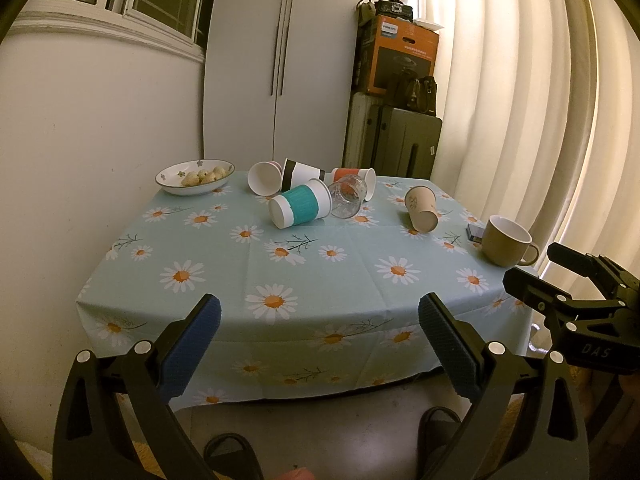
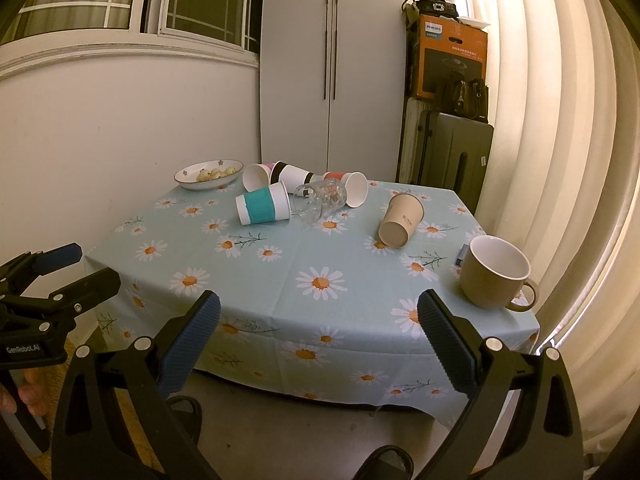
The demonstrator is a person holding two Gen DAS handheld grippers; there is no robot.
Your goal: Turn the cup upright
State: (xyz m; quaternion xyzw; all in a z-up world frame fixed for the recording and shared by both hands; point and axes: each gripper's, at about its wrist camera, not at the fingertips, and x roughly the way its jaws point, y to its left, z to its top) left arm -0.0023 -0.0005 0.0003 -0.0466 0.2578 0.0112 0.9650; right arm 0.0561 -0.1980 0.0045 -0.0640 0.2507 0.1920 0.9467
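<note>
Both grippers, left (image 1: 319, 316) and right (image 2: 319, 314), hang released before toppled cups (image 1: 301, 204); a distant orange box (image 2: 452, 58) reads "PHILIPS".

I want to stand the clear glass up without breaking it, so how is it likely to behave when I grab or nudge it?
The glass lies on its side on the tablecloth, so a nudge will probably roll it. It looks smooth and hard, so the pads may slip, and it could crack if dropped. The teal cup sits close beside it and may get bumped.
</note>
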